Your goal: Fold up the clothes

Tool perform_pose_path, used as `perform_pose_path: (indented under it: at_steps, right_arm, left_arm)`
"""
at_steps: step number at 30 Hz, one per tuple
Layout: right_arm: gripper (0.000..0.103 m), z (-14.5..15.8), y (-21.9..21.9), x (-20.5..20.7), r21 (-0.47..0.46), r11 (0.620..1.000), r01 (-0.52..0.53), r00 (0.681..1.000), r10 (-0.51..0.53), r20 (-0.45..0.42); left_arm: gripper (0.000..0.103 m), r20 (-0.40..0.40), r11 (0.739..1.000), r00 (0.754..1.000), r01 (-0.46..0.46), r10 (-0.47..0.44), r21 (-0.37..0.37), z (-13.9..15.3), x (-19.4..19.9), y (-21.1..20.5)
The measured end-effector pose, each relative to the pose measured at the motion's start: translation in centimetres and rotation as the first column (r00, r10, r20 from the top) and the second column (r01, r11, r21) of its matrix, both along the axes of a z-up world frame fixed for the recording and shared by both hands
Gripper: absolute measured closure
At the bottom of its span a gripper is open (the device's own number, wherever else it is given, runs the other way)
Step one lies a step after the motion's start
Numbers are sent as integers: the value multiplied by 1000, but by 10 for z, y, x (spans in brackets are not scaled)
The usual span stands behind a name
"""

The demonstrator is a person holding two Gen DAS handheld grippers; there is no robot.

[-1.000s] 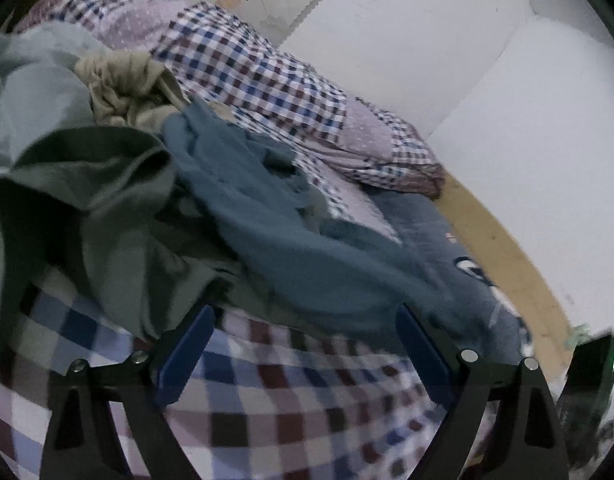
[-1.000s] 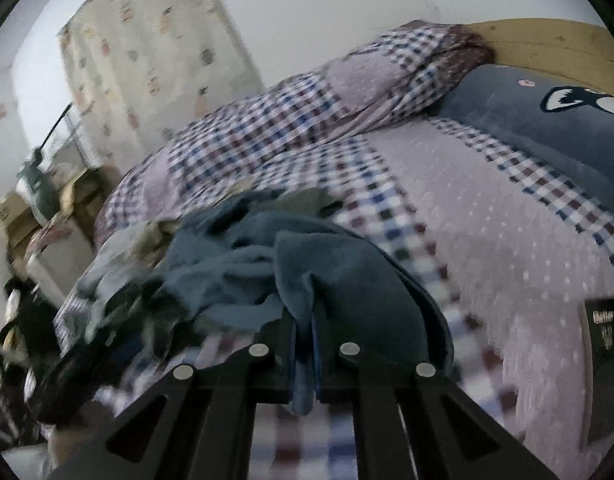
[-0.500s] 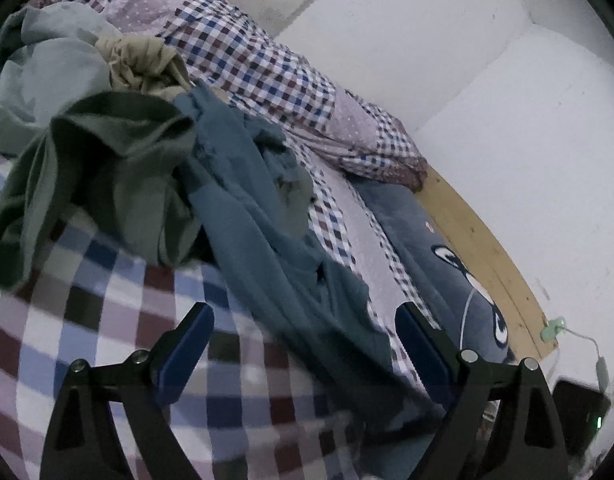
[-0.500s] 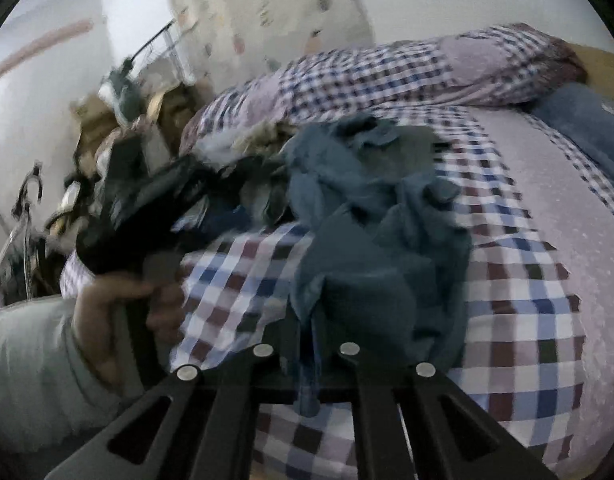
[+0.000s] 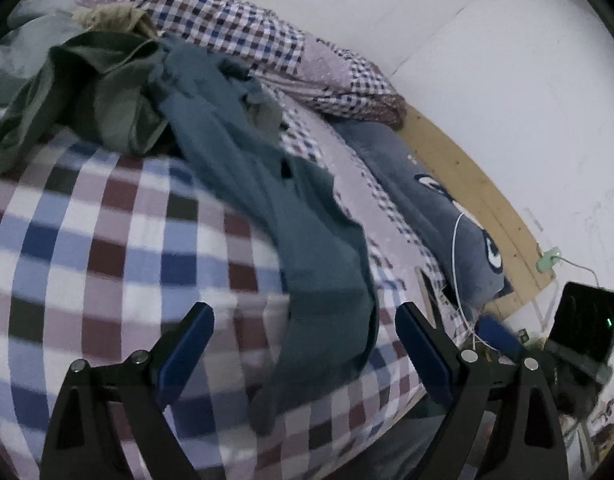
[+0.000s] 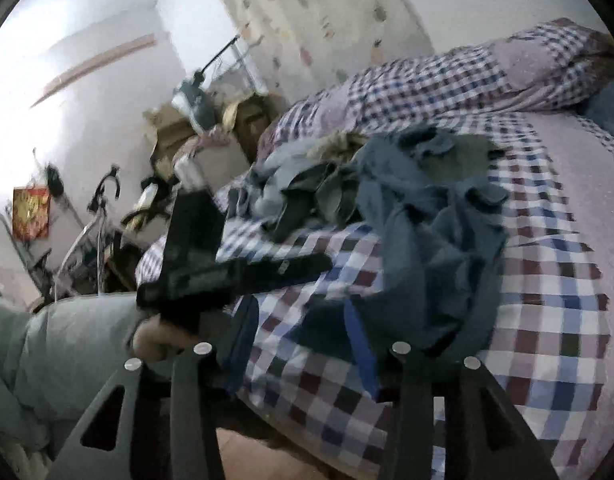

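Dragged clear of the heap, the teal garment [image 5: 315, 240] now trails across the checked bedspread [image 5: 107, 240] toward the bed's near edge.

Right hand-held gripper [image 6: 303, 340] is opening its jaws, cloth lying between them but no longer pinched; left hand-held gripper [image 5: 303, 344] stands wide open and empty, the garment's end between its fingers. Judging by this, the garment is being laid out for folding, with the clothes pile [image 5: 79, 80] waiting behind.

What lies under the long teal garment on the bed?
The teal garment lies on the checked blanket, its far end over the olive garment. Anything beneath the pile is hidden.
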State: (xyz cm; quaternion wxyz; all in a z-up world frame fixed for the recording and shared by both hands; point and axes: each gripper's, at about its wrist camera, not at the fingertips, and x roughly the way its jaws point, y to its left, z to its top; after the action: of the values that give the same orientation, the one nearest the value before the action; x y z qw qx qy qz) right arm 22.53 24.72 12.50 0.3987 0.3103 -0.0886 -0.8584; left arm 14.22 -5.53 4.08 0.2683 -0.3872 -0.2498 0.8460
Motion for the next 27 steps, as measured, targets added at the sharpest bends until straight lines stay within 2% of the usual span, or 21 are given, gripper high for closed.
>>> perform_pose_path:
  at_steps: [3, 7, 9, 14, 16, 17, 19, 22, 24, 27]
  right_arm:
    - [52, -2, 32, -5, -46, 989, 141, 990, -141, 13]
    - [52, -1, 58, -7, -108, 964, 242, 970, -240, 28]
    - [52, -1, 70, -7, -136, 948, 289, 957, -286, 37]
    - [52, 0, 82, 0, -141, 940, 312, 950, -309, 42]
    - [52, -2, 87, 1, -135, 938, 319, 948, -316, 44]
    - [52, -3, 89, 2, -133, 936, 326, 945, -322, 48]
    - [52, -5, 92, -2, -123, 929, 349, 937, -344, 59]
    - [52, -12, 94, -16, -78, 917, 390, 920, -384, 83]
    - [52, -18, 88, -29, -30, 916, 400, 914, -397, 86]
    - [52, -27, 72, -50, 44, 916, 398, 912, -401, 90]
  left_arm:
    - [9, 47, 1000, 999, -6, 6, 11, -9, 9, -7]
    - [9, 134, 997, 991, -4, -7, 83, -25, 16, -11]
    - [9, 143, 995, 990, 1, -15, 99, -28, 20, -10]
    - [11, 103, 998, 994, 29, -35, 57, -27, 17, 0]
    - [27, 99, 999, 994, 42, -45, 27, -29, 13, 6]
    - [32, 98, 999, 994, 48, -49, 12, -29, 12, 9]
    - [51, 103, 998, 993, 60, -58, -13, -33, 12, 14]
    - [65, 107, 997, 992, 76, -73, -26, -35, 13, 19]
    - [79, 112, 997, 991, 80, -78, -14, -35, 14, 17]
    - [89, 101, 996, 991, 85, -85, 5, -32, 18, 15]
